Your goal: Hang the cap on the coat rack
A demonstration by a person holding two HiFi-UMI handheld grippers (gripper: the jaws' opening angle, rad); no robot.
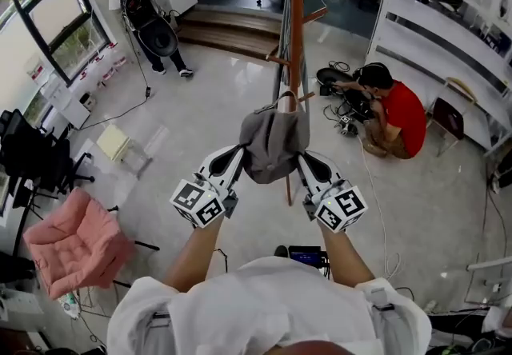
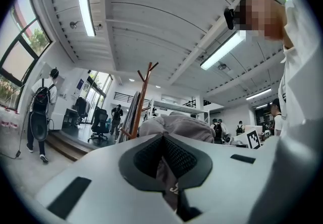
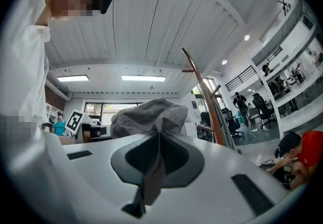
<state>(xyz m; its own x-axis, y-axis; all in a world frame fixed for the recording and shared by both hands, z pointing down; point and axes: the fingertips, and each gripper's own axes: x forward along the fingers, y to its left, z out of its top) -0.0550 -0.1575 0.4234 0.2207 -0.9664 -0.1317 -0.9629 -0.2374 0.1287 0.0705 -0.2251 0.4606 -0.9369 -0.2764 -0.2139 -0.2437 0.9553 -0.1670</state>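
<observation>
A grey cap [image 1: 274, 142] hangs between my two grippers in the head view, just in front of the wooden coat rack pole [image 1: 297, 17]. My left gripper [image 1: 238, 158] is shut on the cap's left edge and my right gripper [image 1: 302, 158] is shut on its right edge. In the left gripper view grey cap fabric [image 2: 177, 126] bulges above the jaws, with the rack [image 2: 142, 94] standing beyond it to the left. In the right gripper view the cap [image 3: 149, 116] rises from the closed jaws and the rack [image 3: 208, 99] leans up at the right. A rack peg [image 1: 302, 96] pokes out near the cap's top.
A person in a red shirt [image 1: 396, 112] crouches on the floor right of the rack among cables. Another person with a backpack [image 1: 142, 5] stands at the far left. A pink cushioned chair [image 1: 76, 243] is at my lower left. A white stool [image 1: 114, 141] stands left of centre.
</observation>
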